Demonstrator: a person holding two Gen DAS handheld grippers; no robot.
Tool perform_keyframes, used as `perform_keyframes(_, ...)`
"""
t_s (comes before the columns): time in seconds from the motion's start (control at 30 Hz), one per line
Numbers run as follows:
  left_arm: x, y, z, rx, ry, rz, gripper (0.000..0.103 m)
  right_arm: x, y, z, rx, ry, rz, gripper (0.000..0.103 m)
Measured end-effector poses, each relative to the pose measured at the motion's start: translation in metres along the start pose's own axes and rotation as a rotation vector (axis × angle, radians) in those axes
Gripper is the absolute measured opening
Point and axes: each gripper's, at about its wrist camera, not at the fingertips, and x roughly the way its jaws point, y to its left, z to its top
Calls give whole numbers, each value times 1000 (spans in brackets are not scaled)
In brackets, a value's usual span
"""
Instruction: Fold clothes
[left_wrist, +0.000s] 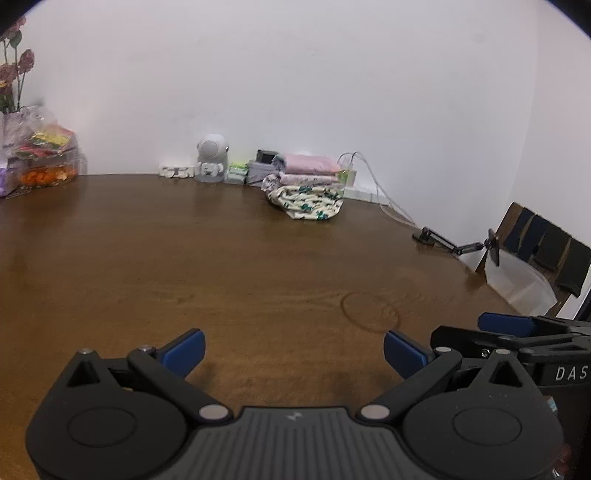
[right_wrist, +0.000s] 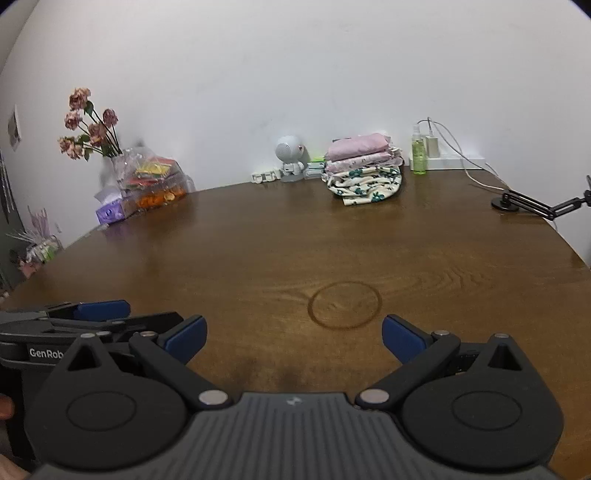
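The left claw (left_wrist: 293, 352) stands wide apart, its blue pads (left_wrist: 184, 350) spread with nothing between them but bare brown tabletop (left_wrist: 258, 266). The right claw (right_wrist: 293, 338) is spread just as wide and grips nothing either; it hangs low over the wood, and whether it touches the surface cannot be told. The two sit side by side at the near edge: in the left wrist view the right claw's blue pad pokes in at the right edge, and in the right wrist view the left one shows at the left.

A faint ring stain (right_wrist: 345, 304) marks the wood just ahead of the right claw.

The clothes (right_wrist: 364, 168) lie well apart from both claws, at the far side of the tabletop near the white wall: a folded stack with a pink piece on top, a light printed one under it, and a cream garment with green figures at the bottom (this one looser, its edge spilling forward).

Left of the stack stands a small white robot figure (right_wrist: 290, 158); right of it a green spray bottle (right_wrist: 418, 153). Dried roses (right_wrist: 88, 125) rise at the far left.
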Motion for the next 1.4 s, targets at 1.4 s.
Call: perform_keyframes(1.4, -22, -2, -16, -17, -45, 102, 103, -11, 24, -13, -63, 18, -1, 103)
